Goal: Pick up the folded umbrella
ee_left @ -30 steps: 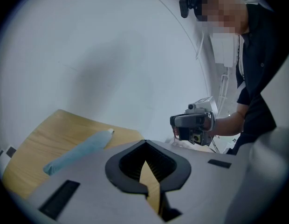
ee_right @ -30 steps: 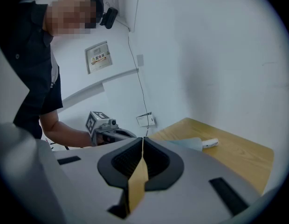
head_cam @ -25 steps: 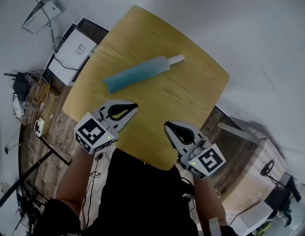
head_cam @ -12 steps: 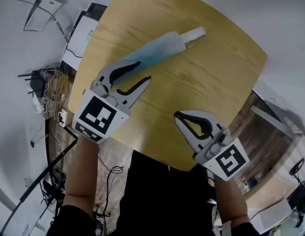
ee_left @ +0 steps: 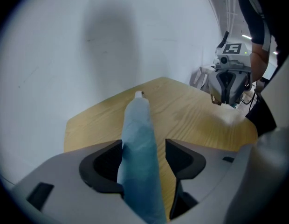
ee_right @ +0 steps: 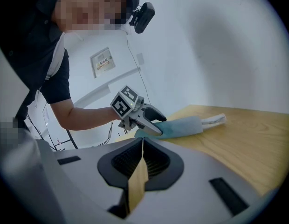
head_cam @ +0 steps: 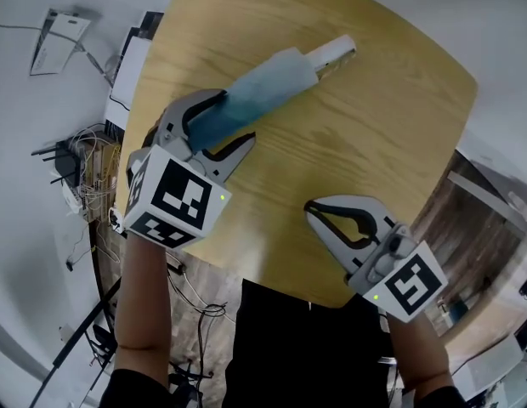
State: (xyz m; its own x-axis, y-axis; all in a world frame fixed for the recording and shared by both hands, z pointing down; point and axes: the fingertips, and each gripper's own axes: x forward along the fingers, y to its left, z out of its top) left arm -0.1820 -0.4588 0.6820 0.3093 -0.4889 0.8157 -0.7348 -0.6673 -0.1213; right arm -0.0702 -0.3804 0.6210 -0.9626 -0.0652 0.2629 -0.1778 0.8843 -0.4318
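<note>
My left gripper [head_cam: 236, 119]: jaws spread, just been opening, straddling the blue end of the folded umbrella [head_cam: 268, 83], one on each side, not squeezing it. The umbrella lies flat on the wooden desk [head_cam: 374, 117], its white handle [head_cam: 331, 52] pointing away to the right. My right gripper [head_cam: 311, 209] is over the desk's near edge, jaws pressed together, nothing between them.

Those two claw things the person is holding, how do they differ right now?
The left gripper has just been opening its jaws, which straddle the folded umbrella; the right gripper has its jaws together, empty. The left gripper is down at the umbrella; the right gripper hangs apart near the table's edge. Both are the same grey design.
</note>
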